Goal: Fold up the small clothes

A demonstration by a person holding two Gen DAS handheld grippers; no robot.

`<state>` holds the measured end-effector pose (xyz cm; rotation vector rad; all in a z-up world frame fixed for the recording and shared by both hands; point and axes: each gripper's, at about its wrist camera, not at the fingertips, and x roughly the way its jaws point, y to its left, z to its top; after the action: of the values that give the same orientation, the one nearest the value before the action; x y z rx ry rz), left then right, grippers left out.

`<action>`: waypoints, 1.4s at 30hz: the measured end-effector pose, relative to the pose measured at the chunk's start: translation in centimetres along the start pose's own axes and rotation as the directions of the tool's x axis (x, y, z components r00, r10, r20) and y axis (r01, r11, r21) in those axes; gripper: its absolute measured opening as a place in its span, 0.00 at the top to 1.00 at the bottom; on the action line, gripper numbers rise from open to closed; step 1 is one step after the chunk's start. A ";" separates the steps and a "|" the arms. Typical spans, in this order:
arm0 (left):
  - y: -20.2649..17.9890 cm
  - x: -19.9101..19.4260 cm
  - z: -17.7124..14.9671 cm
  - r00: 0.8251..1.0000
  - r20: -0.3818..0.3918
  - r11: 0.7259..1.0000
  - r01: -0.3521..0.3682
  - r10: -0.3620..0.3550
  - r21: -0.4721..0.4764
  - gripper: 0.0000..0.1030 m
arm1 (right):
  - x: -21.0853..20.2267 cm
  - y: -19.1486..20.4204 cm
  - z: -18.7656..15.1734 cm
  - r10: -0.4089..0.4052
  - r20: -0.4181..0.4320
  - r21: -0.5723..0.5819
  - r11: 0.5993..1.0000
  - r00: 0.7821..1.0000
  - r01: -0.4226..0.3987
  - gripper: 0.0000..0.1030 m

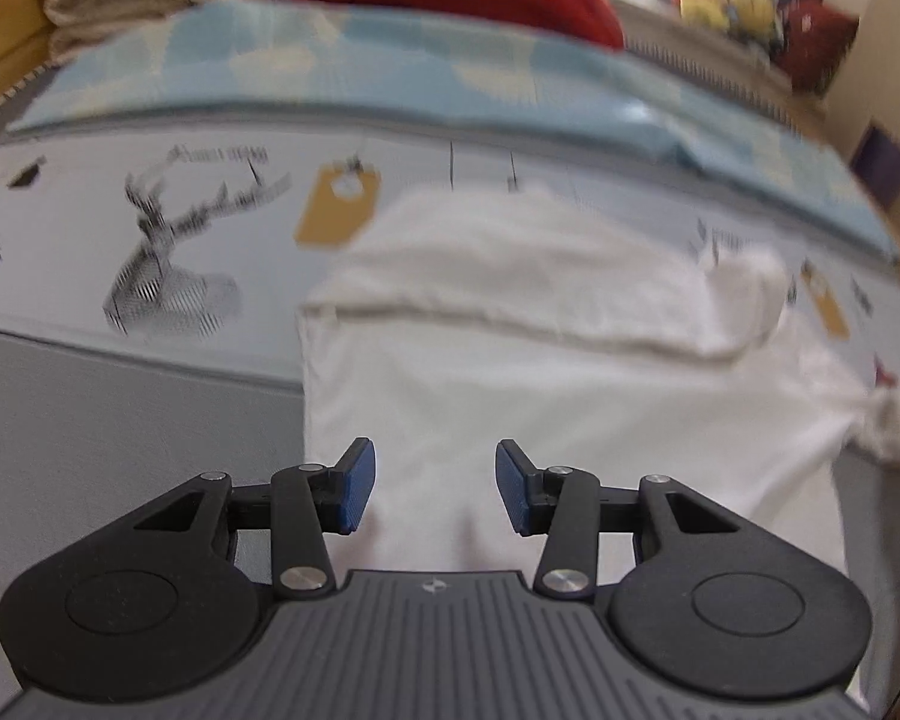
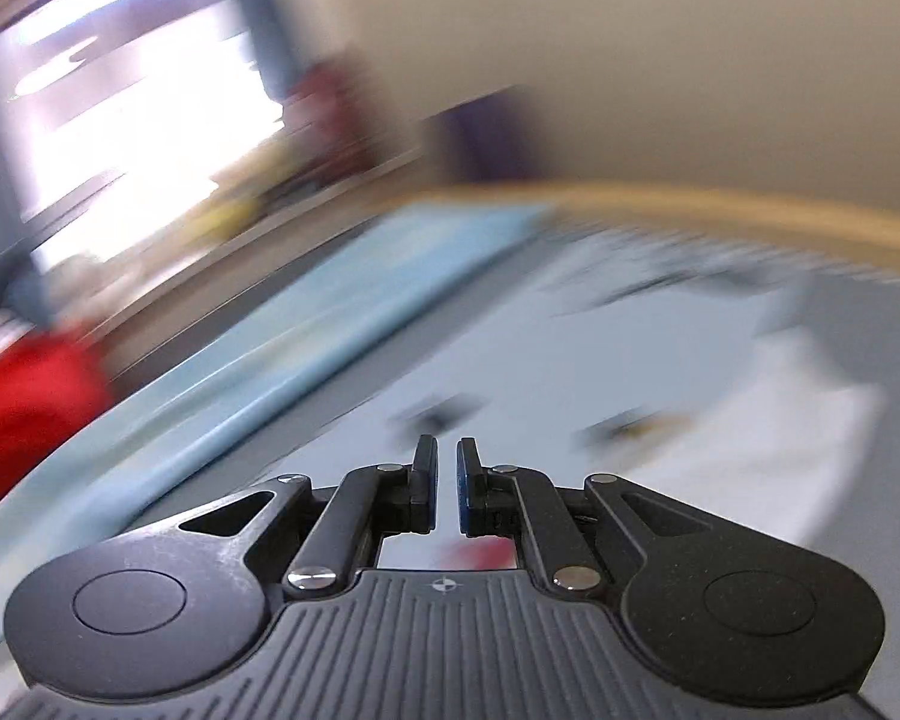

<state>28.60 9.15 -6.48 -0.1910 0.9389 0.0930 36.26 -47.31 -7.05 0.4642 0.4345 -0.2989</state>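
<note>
Left tool (image 1: 435, 489): jaws stood apart, nothing between the blue pads; it hung over the near part of the white garment (image 1: 510, 372), apparently clear of the cloth.
White garment: lay on the printed bed cover (image 1: 150, 228) directly ahead of and beneath the left tool, with one flap already turned over across its far half and a sleeve-like end trailing off to the tool's right.
Fold risk: the turned flap sat loose with a rumpled edge; a drag on the lower layer would likely pull it open again.
Grip risk: both layers were the same white, so a pinch near the edge could catch one layer or two.
Right tool (image 2: 447, 492): jaws nearly together with a thin gap, empty; picture heavily smeared.
Garment from right tool: a white patch (image 2: 780, 450) ahead and to the right, well apart from the tips.
Right-side risk: with the view this blurred, a hurried approach could miss the edge or snag the bed cover instead.
</note>
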 end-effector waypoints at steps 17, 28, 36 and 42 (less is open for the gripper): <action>4.1 -2.8 0.9 0.994 0.106 0.997 -0.013 0.021 -0.070 0.52 | 1.8 18.5 -14.4 0.248 -0.440 0.000 0.961 0.863 -0.276 0.99; 15.6 -5.9 1.5 0.951 0.082 0.892 -0.245 0.297 -0.380 0.52 | -7.8 40.3 -18.6 0.453 -0.380 -0.354 0.735 0.807 -0.579 0.99; 22.8 -6.3 0.7 0.962 0.025 0.833 -0.222 0.272 -0.508 0.52 | -12.6 47.8 -23.1 0.505 -0.692 -0.174 0.577 0.516 -0.798 0.94; 27.2 -3.9 -1.0 0.989 -0.022 0.775 -0.129 0.147 -0.618 0.54 | -15.2 37.3 -16.9 0.337 -0.606 -0.420 0.633 0.721 -0.650 0.82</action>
<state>21.08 35.64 -7.18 -0.7330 0.8666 0.5474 31.31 -4.47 -0.01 -0.0153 0.8263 0.5471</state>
